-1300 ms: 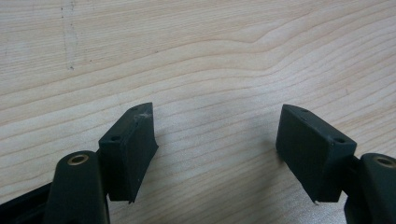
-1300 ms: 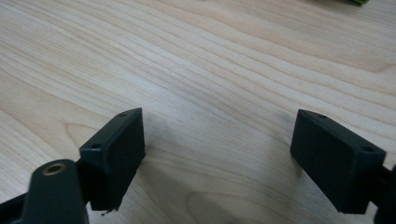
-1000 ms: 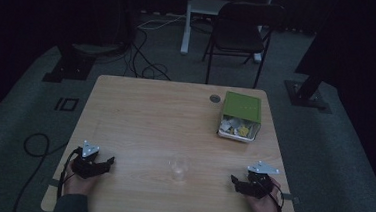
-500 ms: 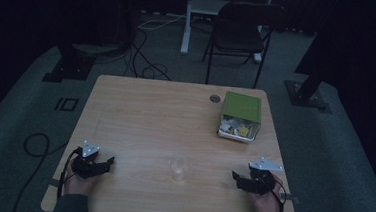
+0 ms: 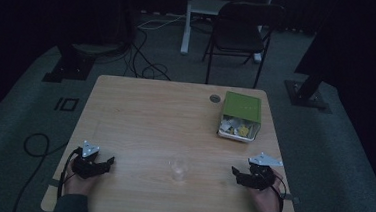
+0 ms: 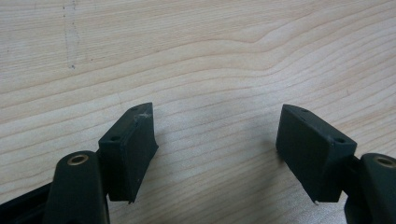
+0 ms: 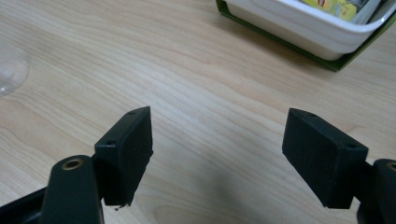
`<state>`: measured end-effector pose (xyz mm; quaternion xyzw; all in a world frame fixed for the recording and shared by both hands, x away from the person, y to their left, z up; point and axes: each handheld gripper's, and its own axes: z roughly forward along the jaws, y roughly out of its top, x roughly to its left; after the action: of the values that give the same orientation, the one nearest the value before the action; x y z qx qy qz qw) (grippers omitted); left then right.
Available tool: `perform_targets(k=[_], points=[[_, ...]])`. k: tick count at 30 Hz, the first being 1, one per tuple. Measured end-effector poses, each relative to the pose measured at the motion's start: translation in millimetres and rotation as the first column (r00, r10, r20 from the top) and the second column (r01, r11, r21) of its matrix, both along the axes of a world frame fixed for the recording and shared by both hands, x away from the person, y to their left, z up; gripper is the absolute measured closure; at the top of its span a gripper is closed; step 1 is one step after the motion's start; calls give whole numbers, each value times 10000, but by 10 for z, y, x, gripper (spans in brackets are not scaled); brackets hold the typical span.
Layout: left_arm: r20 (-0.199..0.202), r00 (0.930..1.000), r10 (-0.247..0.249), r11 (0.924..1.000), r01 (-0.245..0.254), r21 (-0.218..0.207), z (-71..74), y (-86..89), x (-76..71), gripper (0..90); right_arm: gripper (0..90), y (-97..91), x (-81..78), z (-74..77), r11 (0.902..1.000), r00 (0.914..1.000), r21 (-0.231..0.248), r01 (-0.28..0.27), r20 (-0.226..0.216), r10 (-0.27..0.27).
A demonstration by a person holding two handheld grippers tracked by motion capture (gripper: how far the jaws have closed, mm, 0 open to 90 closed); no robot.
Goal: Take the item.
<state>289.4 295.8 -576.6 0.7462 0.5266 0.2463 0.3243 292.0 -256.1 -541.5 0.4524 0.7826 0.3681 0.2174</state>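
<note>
Both jaws spread, empty: left gripper point(image 5: 106, 161), right gripper point(image 5: 237, 173); clear glass point(image 5: 178, 168) between them looks fragile, slippery—grip mid-wall, gently.

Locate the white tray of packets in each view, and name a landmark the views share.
High view: white tray of packets at the table's far right, half under a green lid.
Left gripper view: not in it.
Right gripper view: tray at the top right edge.
Shared landmark: the wooden tabletop.
</note>
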Motion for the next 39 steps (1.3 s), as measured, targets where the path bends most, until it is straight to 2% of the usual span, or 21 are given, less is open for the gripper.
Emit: perform_targets(k=[11, 14, 17, 23, 39], points=[[5, 10000, 7, 10000, -7, -7, 0, 0, 0, 292, 265, 20, 90, 91, 10000, 9998, -60, -11, 185, 12], [3, 10000, 7, 10000, -7, -6, 0, 0, 0, 292, 269, 34, 122, 113, 9999, 9996, -148, -8, 290, 13], [5, 10000, 7, 10000, -7, -5, 0, 0, 0, 293, 280, 70, 165, 130, 9988, 9992, -474, 78, 397, -59], [3, 10000, 6, 10000, -6, -4, 0, 0, 0, 293, 295, 115, 228, 136, 9983, 9989, -578, 11, 464, 16], [-2, 10000, 5, 10000, -5, -2, 0, 0, 0, 293, 301, 277, 399, 144, 9988, 9966, -259, -427, 695, 444]])
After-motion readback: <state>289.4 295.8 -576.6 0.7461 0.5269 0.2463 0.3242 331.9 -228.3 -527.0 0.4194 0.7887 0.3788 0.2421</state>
